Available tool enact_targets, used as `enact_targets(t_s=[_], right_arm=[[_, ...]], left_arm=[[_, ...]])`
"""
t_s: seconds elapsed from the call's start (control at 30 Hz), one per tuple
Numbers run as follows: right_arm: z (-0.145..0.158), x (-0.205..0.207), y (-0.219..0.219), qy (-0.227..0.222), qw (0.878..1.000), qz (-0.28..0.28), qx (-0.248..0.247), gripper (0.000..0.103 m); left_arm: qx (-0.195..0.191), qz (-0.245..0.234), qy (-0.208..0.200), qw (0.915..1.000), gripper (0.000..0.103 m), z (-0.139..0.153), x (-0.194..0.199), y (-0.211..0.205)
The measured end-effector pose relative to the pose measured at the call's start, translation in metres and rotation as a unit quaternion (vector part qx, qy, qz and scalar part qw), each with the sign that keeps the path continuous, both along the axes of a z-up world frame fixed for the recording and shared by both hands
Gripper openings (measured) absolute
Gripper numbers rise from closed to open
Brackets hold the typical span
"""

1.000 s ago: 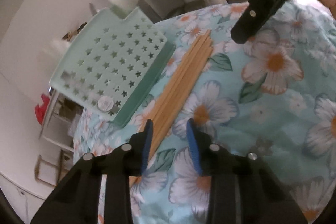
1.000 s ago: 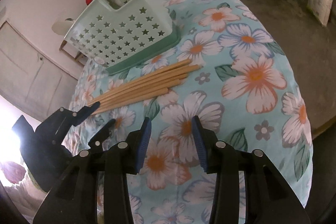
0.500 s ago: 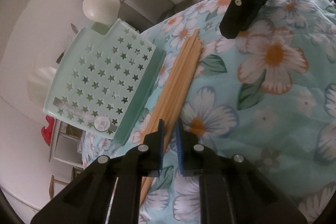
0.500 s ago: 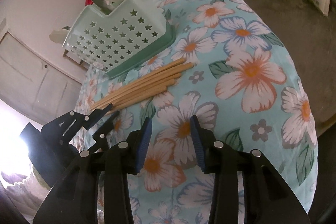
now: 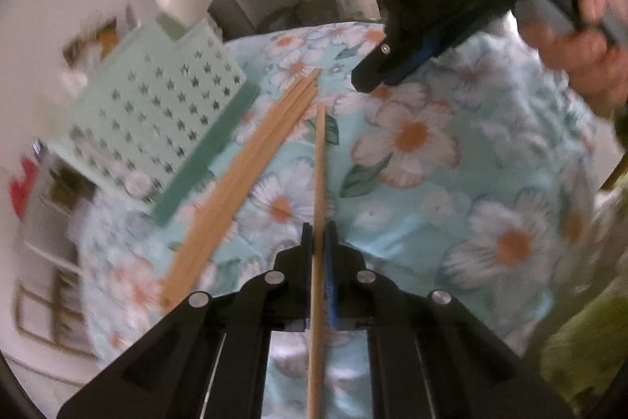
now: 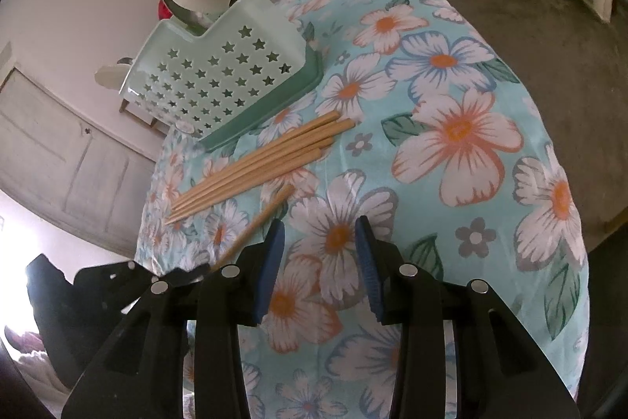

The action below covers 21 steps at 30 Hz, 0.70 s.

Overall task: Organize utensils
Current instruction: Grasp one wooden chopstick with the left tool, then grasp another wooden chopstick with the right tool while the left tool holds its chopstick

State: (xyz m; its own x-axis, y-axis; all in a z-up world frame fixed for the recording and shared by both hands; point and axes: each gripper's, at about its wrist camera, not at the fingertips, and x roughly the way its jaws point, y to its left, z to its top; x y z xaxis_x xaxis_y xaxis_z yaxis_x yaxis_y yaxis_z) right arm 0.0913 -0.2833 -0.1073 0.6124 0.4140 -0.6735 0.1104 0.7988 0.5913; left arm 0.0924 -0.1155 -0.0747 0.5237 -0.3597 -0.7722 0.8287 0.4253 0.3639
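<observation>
The left gripper's (image 5: 318, 236) blue-padded fingers (image 5: 331, 254) are clenched on one slim wooden chopstick (image 5: 319, 167), angled away from the bundle of wooden chopsticks (image 6: 259, 163) lying on the flower-printed bench cloth (image 6: 451, 144) beside the mint-green star-punched utensil caddy (image 6: 219, 73). The right gripper's (image 6: 318, 262) fingers stand apart, grasping nothing, over the cloth.

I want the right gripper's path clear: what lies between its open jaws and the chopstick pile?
In the right wrist view, only bare floral cloth and the chopstick held by the left gripper lie between the right gripper and the pile.
</observation>
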Motion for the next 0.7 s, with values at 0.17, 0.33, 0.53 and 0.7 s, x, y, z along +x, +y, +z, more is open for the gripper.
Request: enact_targets(t_s=[0.17,0.33,0.53,0.7], right_arm=[[-0.006,0.006,-0.01,0.006,0.996,-0.005,0.087,0.038],[-0.018,0.023,-0.022,0.02,0.98,-0.024,0.196,0.038],[-0.028,0.04,-0.026,0.045,0.967,-0.055,0.243,0.037],[-0.035,0.051,-0.022,0.064,0.963,-0.08,0.249,0.026]], left_arm=[[-0.075,0.036,0.09,0.9925,0.017,0.016,0.02,0.005],[-0.108,0.054,0.123,0.985,0.021,0.016,0.034,-0.005],[-0.098,0.086,0.131,0.9828,0.02,-0.005,0.052,-0.025],[-0.112,0.108,0.151,0.9762,0.008,-0.004,0.052,-0.017]])
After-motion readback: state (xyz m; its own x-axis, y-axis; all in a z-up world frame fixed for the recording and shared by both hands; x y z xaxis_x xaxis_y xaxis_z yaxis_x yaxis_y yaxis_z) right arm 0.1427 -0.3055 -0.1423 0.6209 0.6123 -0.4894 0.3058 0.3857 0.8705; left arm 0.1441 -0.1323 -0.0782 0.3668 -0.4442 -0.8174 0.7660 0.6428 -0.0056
